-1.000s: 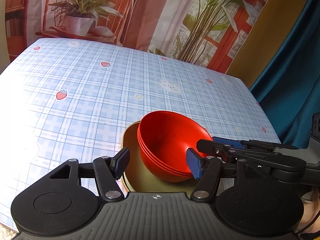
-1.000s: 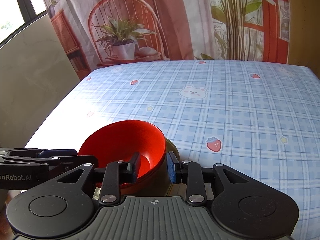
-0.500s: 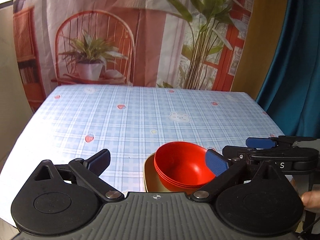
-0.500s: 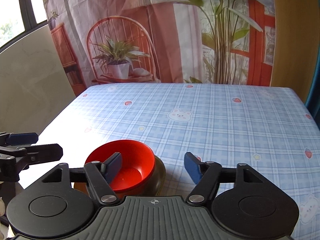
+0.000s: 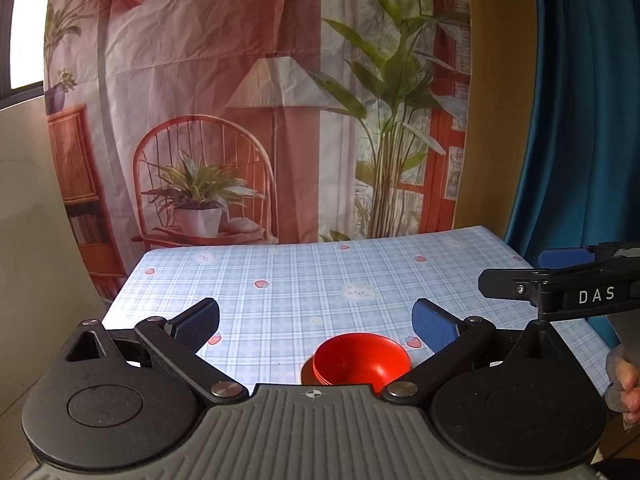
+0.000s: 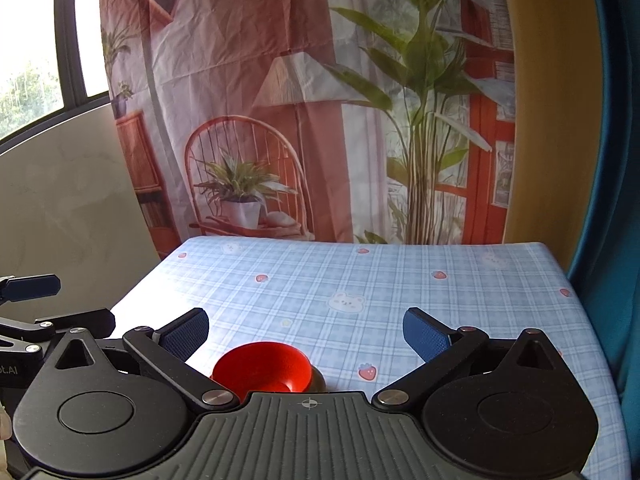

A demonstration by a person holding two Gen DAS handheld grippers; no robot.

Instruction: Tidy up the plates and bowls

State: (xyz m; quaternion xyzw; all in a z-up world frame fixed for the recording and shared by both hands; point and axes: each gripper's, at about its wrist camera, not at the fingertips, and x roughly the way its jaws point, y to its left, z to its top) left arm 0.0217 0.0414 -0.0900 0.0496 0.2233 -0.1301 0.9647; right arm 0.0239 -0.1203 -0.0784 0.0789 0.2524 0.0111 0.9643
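Red bowls (image 5: 362,362) stacked on plate (image 6: 318,380), left gripper (image 5: 316,320) and right gripper (image 6: 306,330) spread wide, holding nothing

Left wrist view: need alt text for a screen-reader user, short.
A stack of red bowls sits on a plate near the front edge of a blue plaid tablecloth, below the open, empty left gripper. The right gripper juts in from the right, also holding nothing; a printed backdrop hangs behind.
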